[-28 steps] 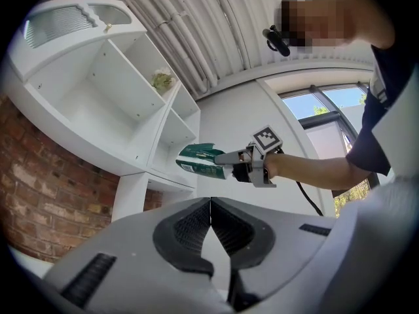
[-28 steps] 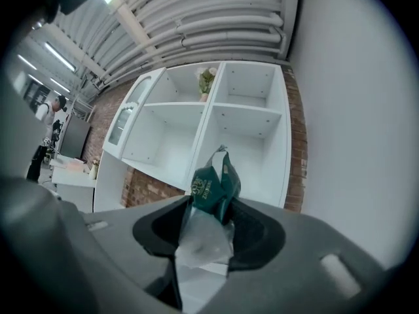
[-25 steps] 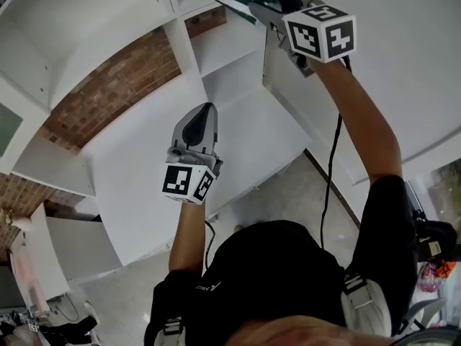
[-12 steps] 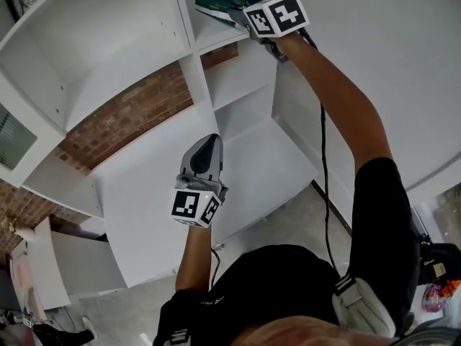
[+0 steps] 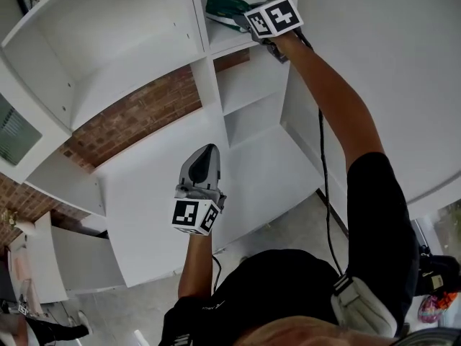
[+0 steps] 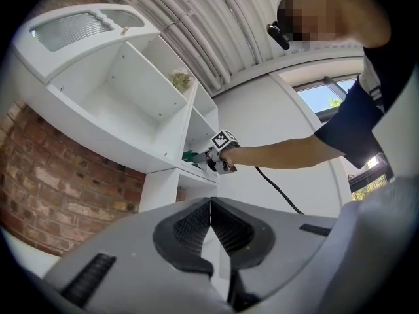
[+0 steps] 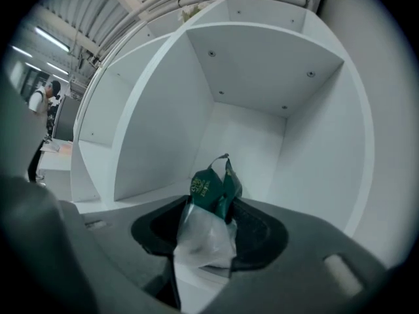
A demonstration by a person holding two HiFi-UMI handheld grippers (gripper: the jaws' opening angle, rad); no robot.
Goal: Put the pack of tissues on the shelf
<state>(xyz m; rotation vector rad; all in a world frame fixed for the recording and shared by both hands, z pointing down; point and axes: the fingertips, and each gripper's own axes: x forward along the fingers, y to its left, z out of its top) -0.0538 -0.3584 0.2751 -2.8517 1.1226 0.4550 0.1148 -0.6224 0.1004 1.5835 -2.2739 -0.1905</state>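
The green and clear pack of tissues (image 5: 223,6) lies in the top right compartment of the white shelf unit (image 5: 229,42). My right gripper (image 5: 242,20) reaches up into that compartment. In the right gripper view the pack (image 7: 213,185) sits between the pads, which still pinch its clear end while the jaws are opening. The compartment floor (image 7: 141,198) lies just below it. My left gripper (image 5: 206,154) hangs lower, in front of the shelf, shut and holding nothing. The left gripper view shows the pack (image 6: 190,156) and the right gripper (image 6: 207,161) far off.
The shelf unit has several open white compartments with a brick wall (image 5: 137,117) showing behind some. A black cable (image 5: 322,157) hangs from the right gripper along the arm. A white wall panel (image 5: 389,63) stands to the right.
The right gripper has carried the pack deeper into the top compartment, down to its floor. The left gripper has hardly moved.
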